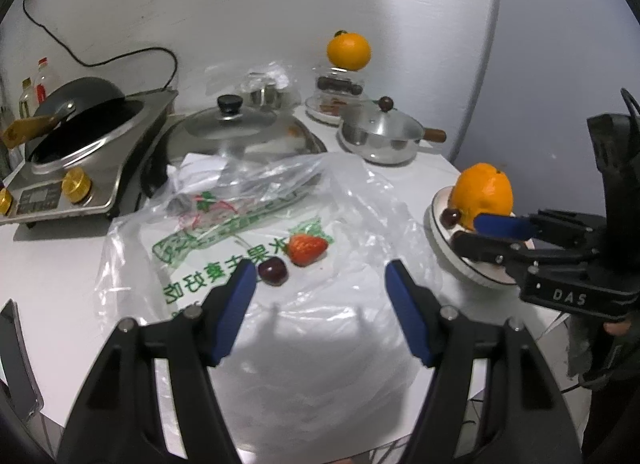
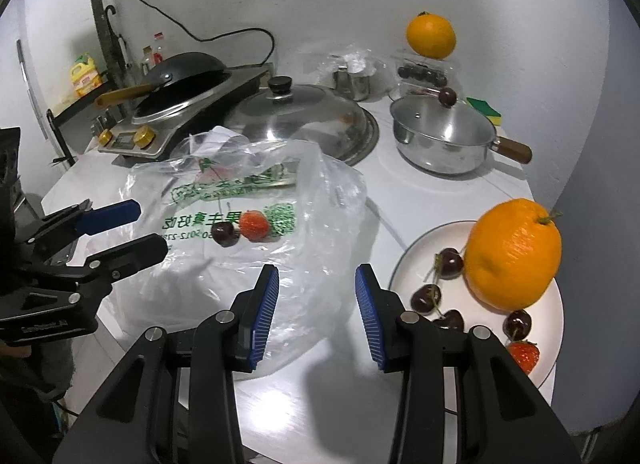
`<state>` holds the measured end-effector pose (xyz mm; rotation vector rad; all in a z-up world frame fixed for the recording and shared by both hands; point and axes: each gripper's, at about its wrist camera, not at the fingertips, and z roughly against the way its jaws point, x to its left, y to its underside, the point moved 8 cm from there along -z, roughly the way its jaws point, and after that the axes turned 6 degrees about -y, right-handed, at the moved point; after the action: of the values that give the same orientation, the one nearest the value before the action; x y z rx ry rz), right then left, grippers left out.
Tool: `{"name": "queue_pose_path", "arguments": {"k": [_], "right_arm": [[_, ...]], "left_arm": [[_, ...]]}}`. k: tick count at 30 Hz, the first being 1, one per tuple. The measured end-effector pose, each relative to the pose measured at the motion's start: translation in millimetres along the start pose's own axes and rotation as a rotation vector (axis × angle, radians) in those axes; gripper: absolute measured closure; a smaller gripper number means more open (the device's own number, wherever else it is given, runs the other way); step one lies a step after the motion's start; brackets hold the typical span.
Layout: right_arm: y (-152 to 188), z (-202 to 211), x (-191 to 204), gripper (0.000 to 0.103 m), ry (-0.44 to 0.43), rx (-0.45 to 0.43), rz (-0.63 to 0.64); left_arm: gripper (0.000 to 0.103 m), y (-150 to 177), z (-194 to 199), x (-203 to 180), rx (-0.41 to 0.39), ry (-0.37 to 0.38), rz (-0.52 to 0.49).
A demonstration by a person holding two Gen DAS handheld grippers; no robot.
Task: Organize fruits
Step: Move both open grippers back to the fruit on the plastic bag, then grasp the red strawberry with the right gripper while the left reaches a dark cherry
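White counter [image 2: 432, 192] runs ahead of both my grippers to a plain grey wall.

My left gripper [image 1: 320, 280] hangs over a crumpled clear bag [image 1: 352, 200] with its jaws apart and nothing between them. Just past its left fingertip, on the bag, lie a cherry [image 1: 273, 271] and a strawberry [image 1: 306, 249], touching each other. The green print under them is creased, so I cannot read all of it.

My right gripper [image 2: 317, 278] is also parted, narrower, with only bag and counter in the gap. Just to its right sits a white plate [image 2: 416, 260] whose near edge is hidden behind my right finger. On the plate stands an orange [image 2: 512, 254] with several cherries [image 2: 450, 262] beside it; a second strawberry [image 2: 522, 352] peeks out behind my finger, half covered.

Farther ahead is a small lidded pan [image 2: 440, 140] with another cherry [image 2: 447, 97] level with its lid; I cannot tell whether it rests there. Behind it, a second orange [image 2: 431, 35] sits on a clear box [image 2: 424, 74] of dark fruit, too small to make out. Ahead to the left are a domed lid [image 2: 304, 116] and a wok [image 2: 184, 72] on a cooker [image 2: 160, 132].
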<state>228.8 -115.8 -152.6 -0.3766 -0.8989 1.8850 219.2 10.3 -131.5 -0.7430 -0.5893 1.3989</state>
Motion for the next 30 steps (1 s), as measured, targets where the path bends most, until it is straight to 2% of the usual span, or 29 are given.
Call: {"name": "queue_pose_path", "arguments": {"k": [30], "right_arm": [[-19.4,-50.5,47.6,0.061,-0.086,0.051,0.066]], "left_arm": [[0.035,14.5,-31.2,46.0,0.060,-0.030,0.062]]}}
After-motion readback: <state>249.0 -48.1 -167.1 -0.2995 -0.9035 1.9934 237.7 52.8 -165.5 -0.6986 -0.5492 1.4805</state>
